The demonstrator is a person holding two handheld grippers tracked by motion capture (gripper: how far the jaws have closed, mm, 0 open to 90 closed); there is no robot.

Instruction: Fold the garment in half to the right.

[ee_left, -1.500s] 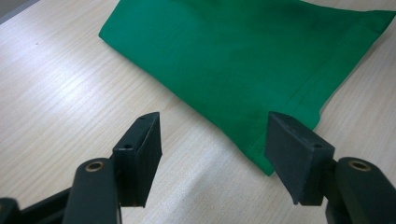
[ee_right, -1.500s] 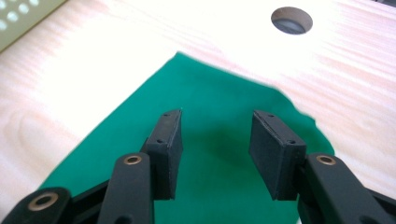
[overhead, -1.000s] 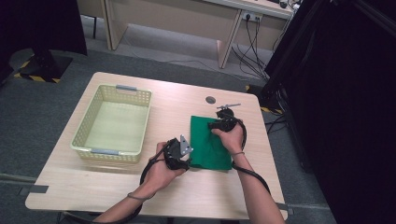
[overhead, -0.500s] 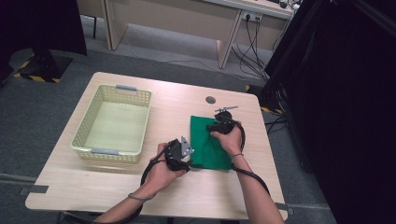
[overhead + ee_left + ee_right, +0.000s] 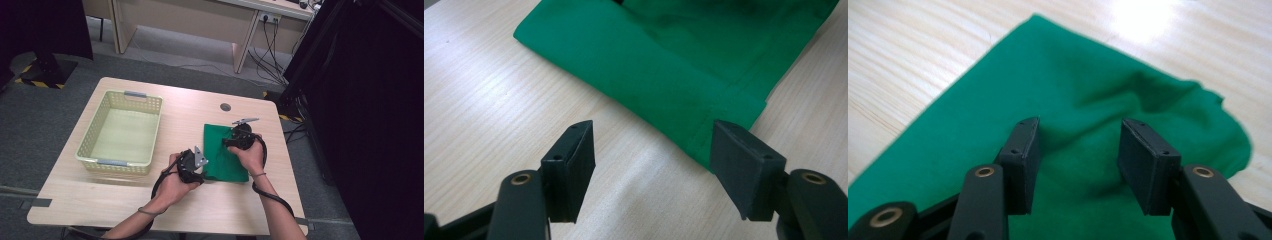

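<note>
A folded green cloth (image 5: 220,160) lies flat on the wooden table (image 5: 190,105), right of centre. My left gripper (image 5: 199,169) rests at the cloth's near left edge. In the left gripper view its jaws (image 5: 651,150) stand wide apart over bare wood, and a corner of the cloth (image 5: 664,55) sits just in front of the right-hand jaw. My right gripper (image 5: 231,142) is over the cloth's far half. Its jaws (image 5: 1078,150) are apart just above the cloth (image 5: 1073,85), where the fabric is slightly rumpled, and nothing is pinched.
A pale yellow plastic basket (image 5: 150,107) stands to the left with nothing in it. A round cable hole (image 5: 225,107) sits in the table beyond the cloth. Desks and cables stand on the floor behind, with dark curtains to the right.
My right gripper has shifted a little toward the near side over the cloth. The left gripper and the cloth have stayed where they were.
</note>
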